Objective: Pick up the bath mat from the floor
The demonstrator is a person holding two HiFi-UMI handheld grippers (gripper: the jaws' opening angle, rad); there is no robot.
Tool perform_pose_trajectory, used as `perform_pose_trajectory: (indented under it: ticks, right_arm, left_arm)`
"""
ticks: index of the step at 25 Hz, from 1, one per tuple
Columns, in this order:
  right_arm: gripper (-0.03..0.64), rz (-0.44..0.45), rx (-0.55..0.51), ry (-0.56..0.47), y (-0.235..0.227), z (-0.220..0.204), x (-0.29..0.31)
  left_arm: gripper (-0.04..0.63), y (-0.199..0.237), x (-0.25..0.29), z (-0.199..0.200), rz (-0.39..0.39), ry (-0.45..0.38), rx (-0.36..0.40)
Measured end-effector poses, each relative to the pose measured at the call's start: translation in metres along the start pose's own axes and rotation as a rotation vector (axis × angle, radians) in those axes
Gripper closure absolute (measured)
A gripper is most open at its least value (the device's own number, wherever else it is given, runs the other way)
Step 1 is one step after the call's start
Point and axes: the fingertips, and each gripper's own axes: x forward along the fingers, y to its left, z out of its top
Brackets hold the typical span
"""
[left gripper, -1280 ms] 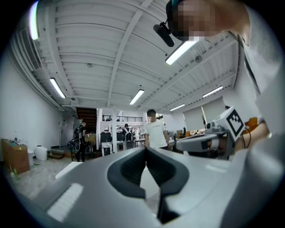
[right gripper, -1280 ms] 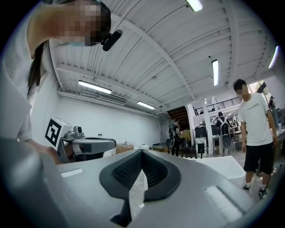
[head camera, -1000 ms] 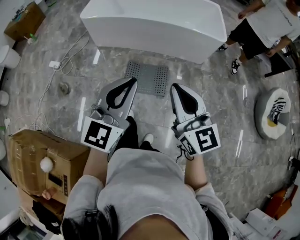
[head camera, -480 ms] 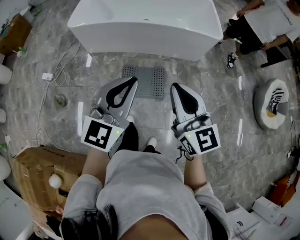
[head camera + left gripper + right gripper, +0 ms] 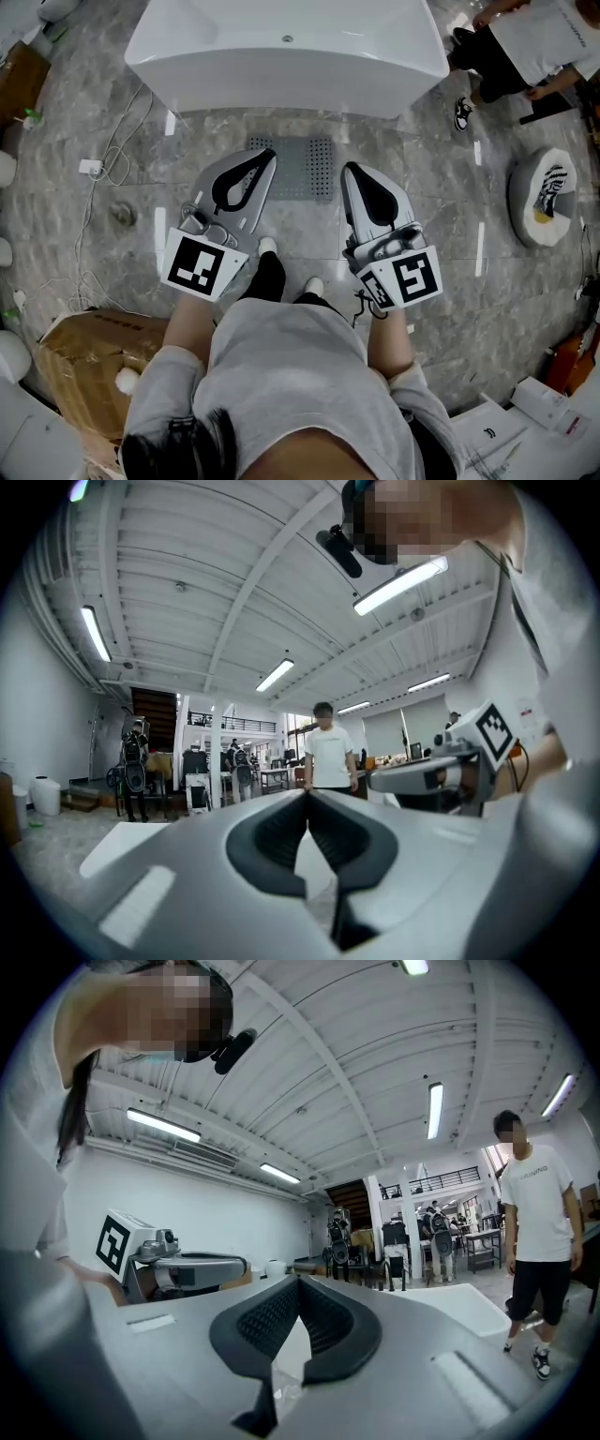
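The bath mat is a grey rectangle with rows of holes, flat on the marble floor just in front of the white bathtub. My left gripper is held level above the floor, its tip over the mat's left edge, jaws shut and empty. My right gripper is level too, its tip over the mat's right edge, shut with nothing in it. In the left gripper view the shut left gripper points across the room, as does the right gripper in its own view. Neither gripper view shows the mat.
A cardboard box stands at the lower left. A power strip with a white cable lies left of the tub. A round white stand holds a striped shoe at right. A person stands at the upper right.
The tub and mat have slid lower and nearer in the head view as I walked toward them. Both grippers kept their pose and stayed shut.
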Motion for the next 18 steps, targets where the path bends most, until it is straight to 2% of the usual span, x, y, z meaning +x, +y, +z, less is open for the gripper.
perform_pose_trajectory:
  ticks: [18]
  right_arm:
    - [0.617,-0.035,-0.004,0.046,-0.002,-0.014,0.057]
  left_arm:
    - [0.594,0.056,0.021,-0.027,-0.037,0.017,-0.04]
